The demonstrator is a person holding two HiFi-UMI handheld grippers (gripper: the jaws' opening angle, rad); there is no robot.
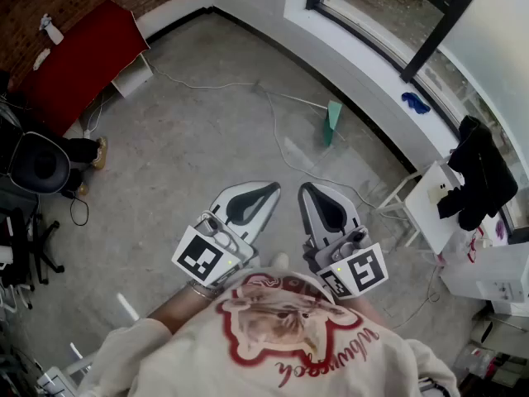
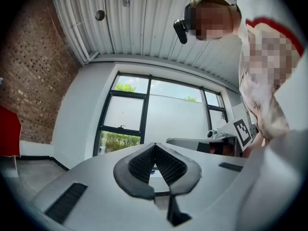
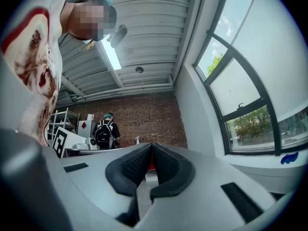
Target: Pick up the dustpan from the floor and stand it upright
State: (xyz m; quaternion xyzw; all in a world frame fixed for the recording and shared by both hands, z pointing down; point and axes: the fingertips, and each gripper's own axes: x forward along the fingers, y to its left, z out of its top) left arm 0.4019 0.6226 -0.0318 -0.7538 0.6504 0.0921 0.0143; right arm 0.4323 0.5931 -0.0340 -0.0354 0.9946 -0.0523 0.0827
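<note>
The left hand-held gripper and the right hand-held gripper are both held up close to the person's chest, side by side. Each one has its jaws closed tight, with nothing in between. The green dustpan is on the grey floor far ahead and a bit to the right, near the wall under the window, well apart from both.

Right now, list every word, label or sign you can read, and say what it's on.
Shirt: red script lettering, too blurred to read.
Left tool and right tool cubes: square markers, no words.
White box: red diamond sign, no words.
Nothing else legible.
</note>
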